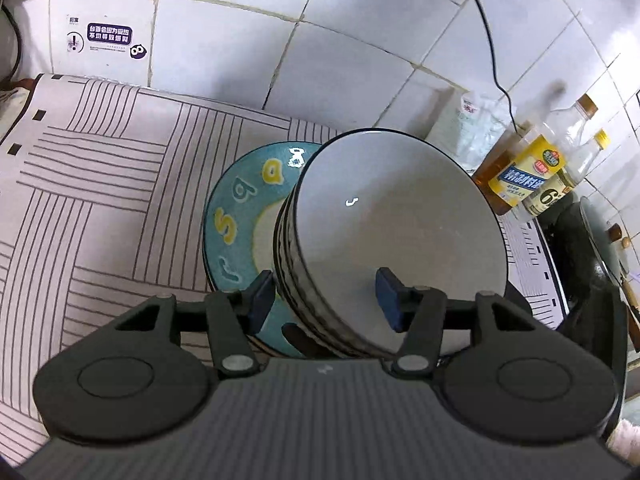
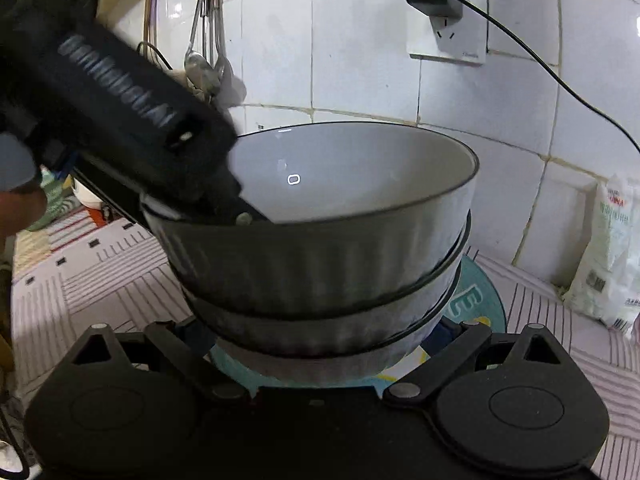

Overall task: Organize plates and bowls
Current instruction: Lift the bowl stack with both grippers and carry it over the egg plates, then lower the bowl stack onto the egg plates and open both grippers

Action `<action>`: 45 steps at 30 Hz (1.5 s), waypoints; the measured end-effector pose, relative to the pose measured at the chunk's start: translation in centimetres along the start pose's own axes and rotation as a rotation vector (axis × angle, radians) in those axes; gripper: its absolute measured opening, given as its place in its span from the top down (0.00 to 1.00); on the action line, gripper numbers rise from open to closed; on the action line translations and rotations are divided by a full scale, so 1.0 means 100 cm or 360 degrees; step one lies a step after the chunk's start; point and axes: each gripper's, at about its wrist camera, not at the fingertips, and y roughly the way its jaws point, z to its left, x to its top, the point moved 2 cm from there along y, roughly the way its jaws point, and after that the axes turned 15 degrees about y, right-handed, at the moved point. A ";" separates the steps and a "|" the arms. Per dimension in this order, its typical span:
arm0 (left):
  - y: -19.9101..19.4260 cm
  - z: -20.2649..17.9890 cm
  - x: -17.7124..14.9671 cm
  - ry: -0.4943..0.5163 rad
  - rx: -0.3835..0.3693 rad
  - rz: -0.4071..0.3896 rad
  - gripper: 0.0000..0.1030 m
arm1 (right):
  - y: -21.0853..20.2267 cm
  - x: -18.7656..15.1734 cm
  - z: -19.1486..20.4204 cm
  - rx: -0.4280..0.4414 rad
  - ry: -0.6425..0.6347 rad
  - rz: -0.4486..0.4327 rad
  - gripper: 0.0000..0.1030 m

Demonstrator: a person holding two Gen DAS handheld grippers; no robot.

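White wall tiles backed the striped table (image 1: 100, 184), where the slack left gripper (image 1: 326, 300) straddled the near rim of the stacked grey ribbed bowls (image 1: 384, 240), while the right gripper (image 2: 320, 336), grip unreadable, flanked their base.

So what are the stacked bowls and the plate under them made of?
Bowls: likely glazed ceramic; glossy grey inside with sharp light glints, ribbed outer wall, dark rim line. Plate: probably glazed ceramic too, though melamine is possible; teal band with yellow letters and a bright highlight on its rim.
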 end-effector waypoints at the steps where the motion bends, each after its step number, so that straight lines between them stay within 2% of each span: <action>1: 0.001 0.000 0.001 0.0016 0.0007 0.0002 0.47 | 0.002 -0.001 0.002 -0.0018 -0.0021 -0.0005 0.03; 6: 0.012 0.008 0.007 0.0037 0.0009 0.0032 0.47 | 0.016 0.002 0.002 -0.0039 0.0025 0.0042 0.03; 11: 0.022 0.018 0.010 -0.0004 -0.0054 0.0039 0.47 | 0.024 0.004 0.001 -0.0105 0.0103 0.0084 0.03; 19: 0.032 0.012 0.013 0.0081 -0.0046 0.0052 0.47 | 0.029 -0.001 -0.001 -0.0153 0.0133 0.0093 0.03; 23: 0.033 0.011 0.014 0.0063 -0.0057 0.0047 0.47 | 0.035 0.000 -0.003 -0.0158 0.0174 0.0142 0.03; 29: 0.037 0.012 0.009 -0.0072 -0.0040 -0.0001 0.46 | 0.033 -0.006 0.007 -0.0244 0.0176 0.0090 0.04; 31: 0.032 0.010 0.007 -0.0066 -0.0011 -0.0031 0.44 | 0.026 -0.009 0.012 -0.0275 0.0161 0.0084 0.04; 33: 0.025 0.008 0.007 -0.0044 0.0021 -0.0066 0.43 | 0.010 -0.014 0.022 -0.0309 0.0207 0.0022 0.04; 39: -0.013 0.008 0.011 -0.0037 0.0125 -0.0157 0.33 | -0.044 -0.028 0.038 -0.0278 0.0292 -0.0093 0.04; 42: -0.031 0.008 0.007 -0.0034 0.0192 -0.0207 0.31 | -0.061 -0.033 0.037 -0.0274 0.0367 -0.0048 0.04; 45: -0.042 0.004 0.000 -0.0016 0.0223 -0.0235 0.30 | -0.080 -0.035 0.032 -0.0364 0.0284 -0.0022 0.04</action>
